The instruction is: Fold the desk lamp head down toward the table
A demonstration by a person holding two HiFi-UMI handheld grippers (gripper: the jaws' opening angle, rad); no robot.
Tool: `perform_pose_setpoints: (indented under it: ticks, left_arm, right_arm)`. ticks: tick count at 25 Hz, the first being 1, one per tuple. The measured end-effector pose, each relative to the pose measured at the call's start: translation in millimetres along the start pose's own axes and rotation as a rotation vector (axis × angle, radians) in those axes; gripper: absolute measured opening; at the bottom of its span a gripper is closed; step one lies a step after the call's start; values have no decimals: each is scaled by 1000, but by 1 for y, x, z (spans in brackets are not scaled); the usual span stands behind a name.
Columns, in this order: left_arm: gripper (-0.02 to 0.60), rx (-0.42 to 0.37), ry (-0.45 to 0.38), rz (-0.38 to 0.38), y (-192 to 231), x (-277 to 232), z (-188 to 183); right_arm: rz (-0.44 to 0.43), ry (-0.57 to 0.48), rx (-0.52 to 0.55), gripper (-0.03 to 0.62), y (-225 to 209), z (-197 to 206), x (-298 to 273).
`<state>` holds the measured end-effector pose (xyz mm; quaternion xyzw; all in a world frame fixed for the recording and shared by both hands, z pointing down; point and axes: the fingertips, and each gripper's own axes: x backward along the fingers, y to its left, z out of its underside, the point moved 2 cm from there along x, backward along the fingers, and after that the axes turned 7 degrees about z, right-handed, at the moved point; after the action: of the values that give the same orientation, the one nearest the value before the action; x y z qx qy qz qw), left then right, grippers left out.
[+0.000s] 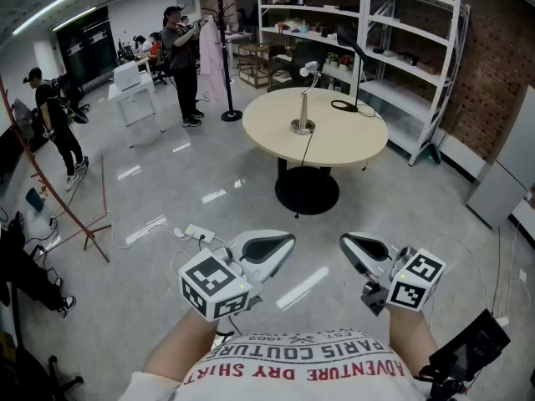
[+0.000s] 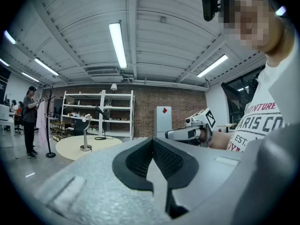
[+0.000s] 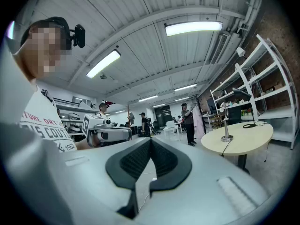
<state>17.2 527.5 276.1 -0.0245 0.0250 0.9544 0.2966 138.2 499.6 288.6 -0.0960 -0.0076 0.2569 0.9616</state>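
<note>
Well, both pairs of jaws are pressed together on nothing: the left gripper (image 1: 280, 245) and right gripper (image 1: 354, 245) sit level, side by side. The desk lamp (image 1: 303, 98) stands upright on the round table (image 1: 351, 144), well apart from both. Only the head view shows its cord (image 1: 303, 149) crossing the tabletop; each gripper view catches the other gripper alongside.

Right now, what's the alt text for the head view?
The left claw and right claw are shut and empty, held level over the grey floor. Farther ahead, a silver desk lamp stands upright on a round table, untouched.
</note>
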Motion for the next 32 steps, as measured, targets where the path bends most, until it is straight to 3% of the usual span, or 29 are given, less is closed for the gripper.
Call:
perform_pose_setpoints:
  ticks: [10,16,24,32]
  left_arm:
    - [3,-11,-12,25,-10,-17,-11]
    - [3,-65,-6,56,-22,-35,-12]
    - [3,-43,35,24,-24,-57,6]
    - [3,12,67,-5,-10,-70,27]
  right_arm:
    - [32,-21,-5,2,-12,-14,18]
    - [33,-32,-12,2,-24,-15,30]
    - [78,-9,41,3,-44,0,41]
    - [60,25,-58,3,-68,29,32]
